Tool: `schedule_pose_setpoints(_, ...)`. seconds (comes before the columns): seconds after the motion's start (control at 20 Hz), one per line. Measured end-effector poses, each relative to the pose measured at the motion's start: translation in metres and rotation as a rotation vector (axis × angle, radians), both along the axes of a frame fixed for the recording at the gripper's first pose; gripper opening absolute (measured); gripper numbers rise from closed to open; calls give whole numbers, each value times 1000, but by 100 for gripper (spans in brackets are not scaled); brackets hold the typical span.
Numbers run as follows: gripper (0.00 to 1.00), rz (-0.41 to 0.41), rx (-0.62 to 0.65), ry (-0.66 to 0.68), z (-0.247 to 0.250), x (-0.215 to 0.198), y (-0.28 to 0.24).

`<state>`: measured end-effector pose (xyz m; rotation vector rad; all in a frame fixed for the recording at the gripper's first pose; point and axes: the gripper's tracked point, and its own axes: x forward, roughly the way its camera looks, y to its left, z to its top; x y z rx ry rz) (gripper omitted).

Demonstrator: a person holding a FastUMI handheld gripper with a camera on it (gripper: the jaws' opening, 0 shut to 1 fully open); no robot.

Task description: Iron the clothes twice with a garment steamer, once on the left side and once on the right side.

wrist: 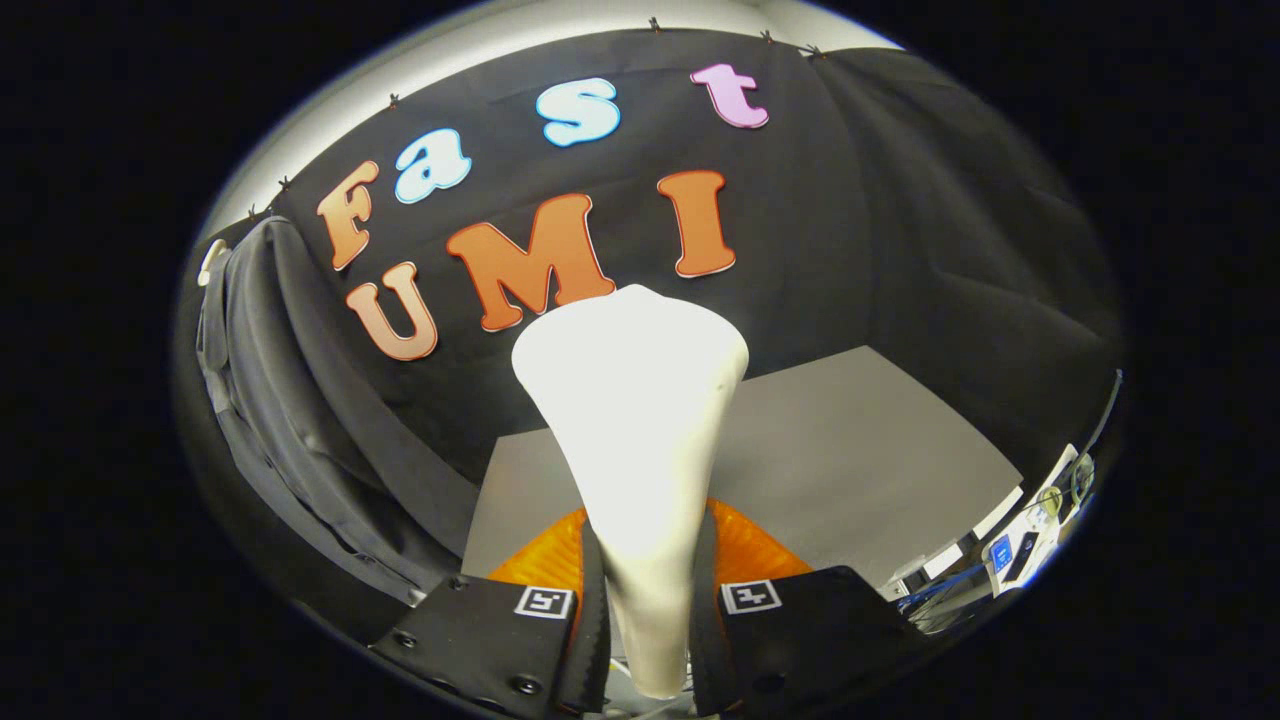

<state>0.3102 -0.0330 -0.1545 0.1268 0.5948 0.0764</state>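
Note:
A white garment steamer (pixel 632 420) stands between the fingers, its narrow handle low between them and its wide head rising ahead. The gripper (pixel 648 612) is shut on the steamer handle, with both fingers pressing its sides. An orange part (pixel 750 548) of the steamer shows behind the fingers on both sides of the handle. A dark grey garment (pixel 275 400) hangs on the booth wall well to the left of the steamer and apart from it. The steamer head points up and away, tilted slightly toward the back wall.
A grey tabletop (pixel 850 460) lies beyond the fingers and to the right. At its right edge sit a white box (pixel 1030 520) and blue and white cables (pixel 950 585). Black cloth walls close the back and both sides.

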Motion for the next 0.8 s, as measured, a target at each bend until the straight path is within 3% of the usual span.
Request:
schedule_pose_setpoints(0.6, 40, -51, -62, -171, 56, -120, 46)
schedule_pose_setpoints(0.8, 40, -18, -78, -213, 69, -160, 90)
